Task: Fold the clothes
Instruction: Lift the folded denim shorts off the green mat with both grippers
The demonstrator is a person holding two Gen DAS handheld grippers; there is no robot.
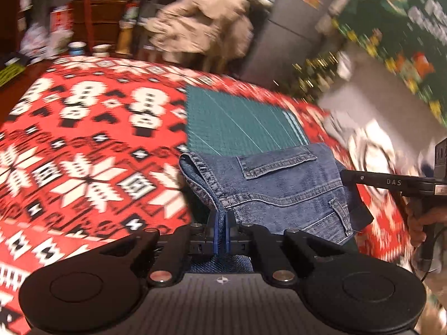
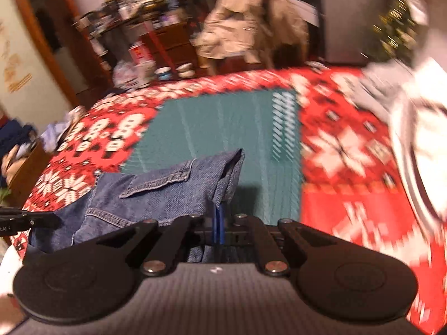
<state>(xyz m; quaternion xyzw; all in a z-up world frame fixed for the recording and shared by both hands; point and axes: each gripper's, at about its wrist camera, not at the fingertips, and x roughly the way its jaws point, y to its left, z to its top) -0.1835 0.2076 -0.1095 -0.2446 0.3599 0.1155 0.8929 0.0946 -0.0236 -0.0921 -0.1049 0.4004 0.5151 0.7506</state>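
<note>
**Denim garment held off the table by both grippers**

Tablecloth (image 1: 83,145), red with white and black snowflake pattern, covers the work surface; the left wrist view shows it across the left half of the frame, blurred. Two small cups (image 1: 89,48) stand at its far left edge, before dark wooden drawers (image 1: 100,25). A green cutting mat (image 1: 237,122) lies on the cloth near the middle.

The left gripper (image 1: 222,223) has its blue pads pressed together on a seamed edge of the jeans (image 1: 279,189). The denim hangs in folds just ahead of the fingers, a flapped pocket facing the camera, over the near edge of the mat. A beige coat (image 1: 201,19) is draped behind the table. At far right in this view, the other tool's black finger reaches the denim's right edge, with the person's right hand (image 1: 421,223) on its handle. A white and grey garment (image 1: 371,142) lies on the cloth beyond it, heavily blurred.

In the right wrist view, the left tool's tip enters from the left edge beside the jeans (image 2: 156,195). The right gripper (image 2: 219,217) is clamped on the denim's right corner, pads closed with cloth between them. The mat (image 2: 223,122) lies beyond, then red cloth, then the white garment (image 2: 419,139) at right.
</note>
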